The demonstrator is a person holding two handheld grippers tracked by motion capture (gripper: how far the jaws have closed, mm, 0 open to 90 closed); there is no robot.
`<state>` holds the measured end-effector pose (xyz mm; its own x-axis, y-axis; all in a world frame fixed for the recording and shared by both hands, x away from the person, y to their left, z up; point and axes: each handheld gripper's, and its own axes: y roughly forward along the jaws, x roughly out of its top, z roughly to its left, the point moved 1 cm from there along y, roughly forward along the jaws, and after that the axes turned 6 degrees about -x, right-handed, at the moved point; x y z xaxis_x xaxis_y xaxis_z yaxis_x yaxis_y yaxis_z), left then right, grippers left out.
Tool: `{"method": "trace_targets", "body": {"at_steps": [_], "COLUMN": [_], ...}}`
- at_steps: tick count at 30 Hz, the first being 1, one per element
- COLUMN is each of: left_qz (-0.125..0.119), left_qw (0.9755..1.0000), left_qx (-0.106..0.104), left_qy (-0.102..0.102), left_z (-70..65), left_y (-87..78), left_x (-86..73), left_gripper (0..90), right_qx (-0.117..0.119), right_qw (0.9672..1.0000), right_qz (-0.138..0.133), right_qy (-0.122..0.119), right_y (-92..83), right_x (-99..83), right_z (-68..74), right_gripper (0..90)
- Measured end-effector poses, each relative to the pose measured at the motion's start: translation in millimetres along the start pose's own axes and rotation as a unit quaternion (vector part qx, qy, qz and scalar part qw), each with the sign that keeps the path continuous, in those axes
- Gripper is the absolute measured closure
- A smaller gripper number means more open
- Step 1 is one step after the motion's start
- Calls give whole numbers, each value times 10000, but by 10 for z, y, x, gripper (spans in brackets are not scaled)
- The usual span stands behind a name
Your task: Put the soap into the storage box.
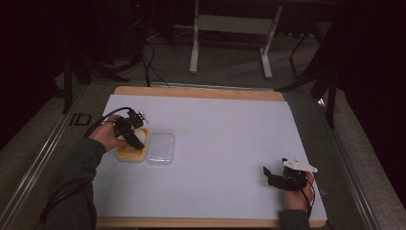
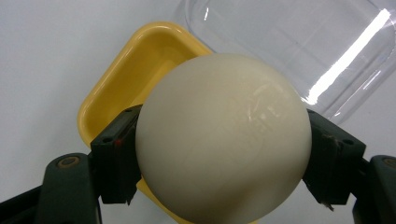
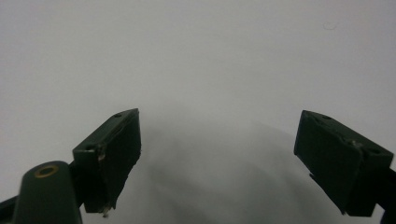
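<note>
A cream-white ball (image 2: 224, 140) sits clamped between the two black jaws of my left gripper (image 2: 224, 158), just above a small yellow tray (image 2: 126, 74). From above, the left gripper (image 1: 131, 134) hovers over that yellow tray (image 1: 129, 155) at the table's left side. Beside the tray lies a clear plastic lid (image 1: 161, 148), also seen as a transparent lid (image 2: 299, 42) behind the ball. My right gripper (image 1: 274, 176) rests low near the front right of the white table sheet, and its jaws (image 3: 219, 158) stand wide apart over bare white surface.
The white sheet (image 1: 215, 143) covers a wooden board (image 1: 191, 92). Beyond the far edge, white table legs (image 1: 194, 48) and cables (image 1: 148, 67) stand on a grey floor. A cable (image 1: 103, 120) trails from the left gripper.
</note>
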<state>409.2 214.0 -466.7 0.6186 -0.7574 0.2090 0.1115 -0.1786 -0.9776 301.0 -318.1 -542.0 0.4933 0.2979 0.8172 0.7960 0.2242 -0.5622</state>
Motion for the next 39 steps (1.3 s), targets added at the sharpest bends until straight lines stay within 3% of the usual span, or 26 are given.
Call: {"method": "trace_targets", "body": {"at_steps": [21, 32, 39], "left_qz": [111, 255, 205], "left_qw": [9996, 9992, 9989], "left_qx": [103, 58, -142], "left_qy": [-238, -308, -403], "left_z": [93, 121, 149], "left_y": [165, 328, 341], "left_x": [-65, -128, -145], "left_gripper": [248, 248, 245], "right_qx": [3, 0, 2], "right_qw": [10000, 10000, 10000], "right_qz": [-1, -2, -2], "right_qy": [-3, -8, -9], "right_y": [0, 0, -1], "right_x": [0, 0, 0], "right_z": [0, 1, 2], "right_gripper": [147, 147, 147]}}
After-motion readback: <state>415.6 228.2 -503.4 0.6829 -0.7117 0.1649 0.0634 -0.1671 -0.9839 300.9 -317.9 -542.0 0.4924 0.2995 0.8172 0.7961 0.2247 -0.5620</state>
